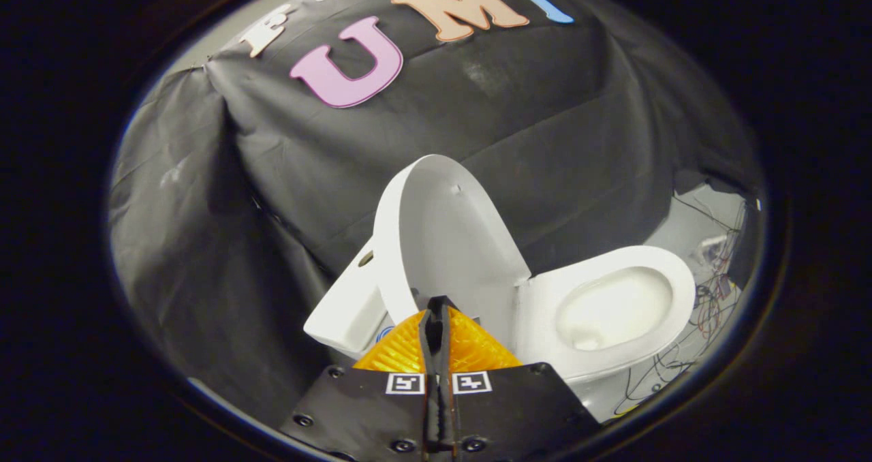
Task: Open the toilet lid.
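Note:
A white toilet stands ahead of my fingers, seen tilted. Its lid (449,244) is raised upright and leans back toward the white tank (347,309). The seat (671,278) lies down around the open bowl (610,309), off to the right of the fingers. My gripper (437,306) is shut, its two fingers pressed together with nothing between them. The fingertips point at the lower part of the raised lid's inner face, close to it; I cannot tell whether they touch it.
The black cloth wall (286,155) hangs close behind and to the left of the toilet. Loose wires (712,298) lie on the pale floor to the right of the bowl.

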`<state>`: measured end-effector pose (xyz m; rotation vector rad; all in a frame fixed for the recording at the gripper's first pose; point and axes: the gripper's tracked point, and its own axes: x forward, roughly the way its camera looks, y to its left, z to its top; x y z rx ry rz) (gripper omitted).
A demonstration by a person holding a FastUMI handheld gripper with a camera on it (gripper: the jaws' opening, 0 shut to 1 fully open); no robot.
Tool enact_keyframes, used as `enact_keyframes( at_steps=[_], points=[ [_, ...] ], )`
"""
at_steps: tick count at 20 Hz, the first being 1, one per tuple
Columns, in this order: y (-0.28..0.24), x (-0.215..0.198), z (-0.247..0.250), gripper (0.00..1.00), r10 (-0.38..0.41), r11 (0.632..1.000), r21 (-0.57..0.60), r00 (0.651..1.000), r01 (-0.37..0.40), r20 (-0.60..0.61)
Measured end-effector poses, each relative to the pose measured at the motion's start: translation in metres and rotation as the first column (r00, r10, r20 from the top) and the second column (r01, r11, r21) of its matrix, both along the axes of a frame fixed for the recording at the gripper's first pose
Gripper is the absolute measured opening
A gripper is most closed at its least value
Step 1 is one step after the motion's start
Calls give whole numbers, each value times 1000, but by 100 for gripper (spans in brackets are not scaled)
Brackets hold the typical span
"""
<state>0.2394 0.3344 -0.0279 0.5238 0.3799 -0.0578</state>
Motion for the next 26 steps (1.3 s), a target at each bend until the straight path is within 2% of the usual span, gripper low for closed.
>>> enact_keyframes(
  at_steps=[9,18,21,22,26],
  points=[
    [26,10,-1,1,-2,998,-66,1000,0,-27],
    [47,22,-1,3,-20,974,-226,999,11,-38],
    [54,24,2,8,-41,968,-250,999,36,-16],
    [62,26,3,8,-13,969,-248,1000,9,-11],
    [73,25,-1,60,8,945,-327,1000,0,24]
  ],
)
